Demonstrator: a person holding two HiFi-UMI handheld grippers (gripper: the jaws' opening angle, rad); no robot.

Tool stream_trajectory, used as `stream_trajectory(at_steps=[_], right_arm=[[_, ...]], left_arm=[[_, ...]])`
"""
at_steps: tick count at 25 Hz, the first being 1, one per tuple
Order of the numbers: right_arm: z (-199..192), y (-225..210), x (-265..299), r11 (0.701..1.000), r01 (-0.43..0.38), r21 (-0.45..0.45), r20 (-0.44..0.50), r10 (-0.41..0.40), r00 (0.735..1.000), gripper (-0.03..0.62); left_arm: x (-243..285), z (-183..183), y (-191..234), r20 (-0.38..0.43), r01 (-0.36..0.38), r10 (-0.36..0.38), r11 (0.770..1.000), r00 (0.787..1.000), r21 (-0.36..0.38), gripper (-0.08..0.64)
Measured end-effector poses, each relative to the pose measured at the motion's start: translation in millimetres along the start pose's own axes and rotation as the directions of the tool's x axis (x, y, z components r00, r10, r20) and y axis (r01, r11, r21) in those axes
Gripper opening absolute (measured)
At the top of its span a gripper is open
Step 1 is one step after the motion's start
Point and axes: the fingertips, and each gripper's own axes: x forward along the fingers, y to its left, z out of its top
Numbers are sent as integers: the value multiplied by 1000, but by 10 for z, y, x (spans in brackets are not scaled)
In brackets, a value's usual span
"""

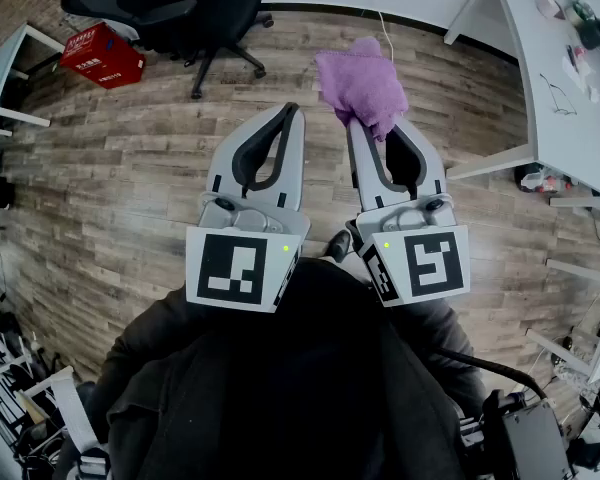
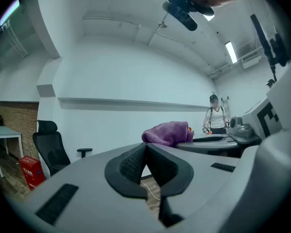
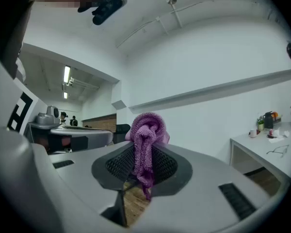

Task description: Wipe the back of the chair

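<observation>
The head camera sits above me and faces steeply down. My left gripper [image 1: 291,113] and right gripper [image 1: 378,133] fill its centre at close range, with the wooden floor [image 1: 130,168] beyond them.

Each gripper camera rides behind its own fingers and looks along them, nearly level, across the room to a white wall [image 2: 136,76].

The left gripper view shares the black chair [image 2: 51,147], the red box [image 2: 30,171] and the purple cloth [image 2: 169,132] with the head view.

The right gripper view shows that cloth close up between my fingers and shares the white counter [image 3: 262,147] with the head view.

Each gripper view catches the other gripper at its edge: the left view at its right, the right view at its left.
</observation>
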Motion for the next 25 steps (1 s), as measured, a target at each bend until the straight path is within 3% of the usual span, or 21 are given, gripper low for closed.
stream_trajectory(at_steps=[8,13,17,25], right_arm=[[-69,-353,-148,1000,12,23,8,-12,1000,83],[-167,-678,-275,997,12,72,11,-12,1000,83],[-217,-912,-307,991,2,132,26,-6,1000,84],[-304,-1101,74,988,-14,151,-3,15,1000,84]], left_arm=[[226,-38,-323,6,12,-12,1000,1000,17,3],[371,-252,-555,-76,13,-7,997,997,76,3],[545,-226,-706,-59,8,-5,998,998,56,3],[892,-348,-466,-91,-6,11,998,996,56,4]])
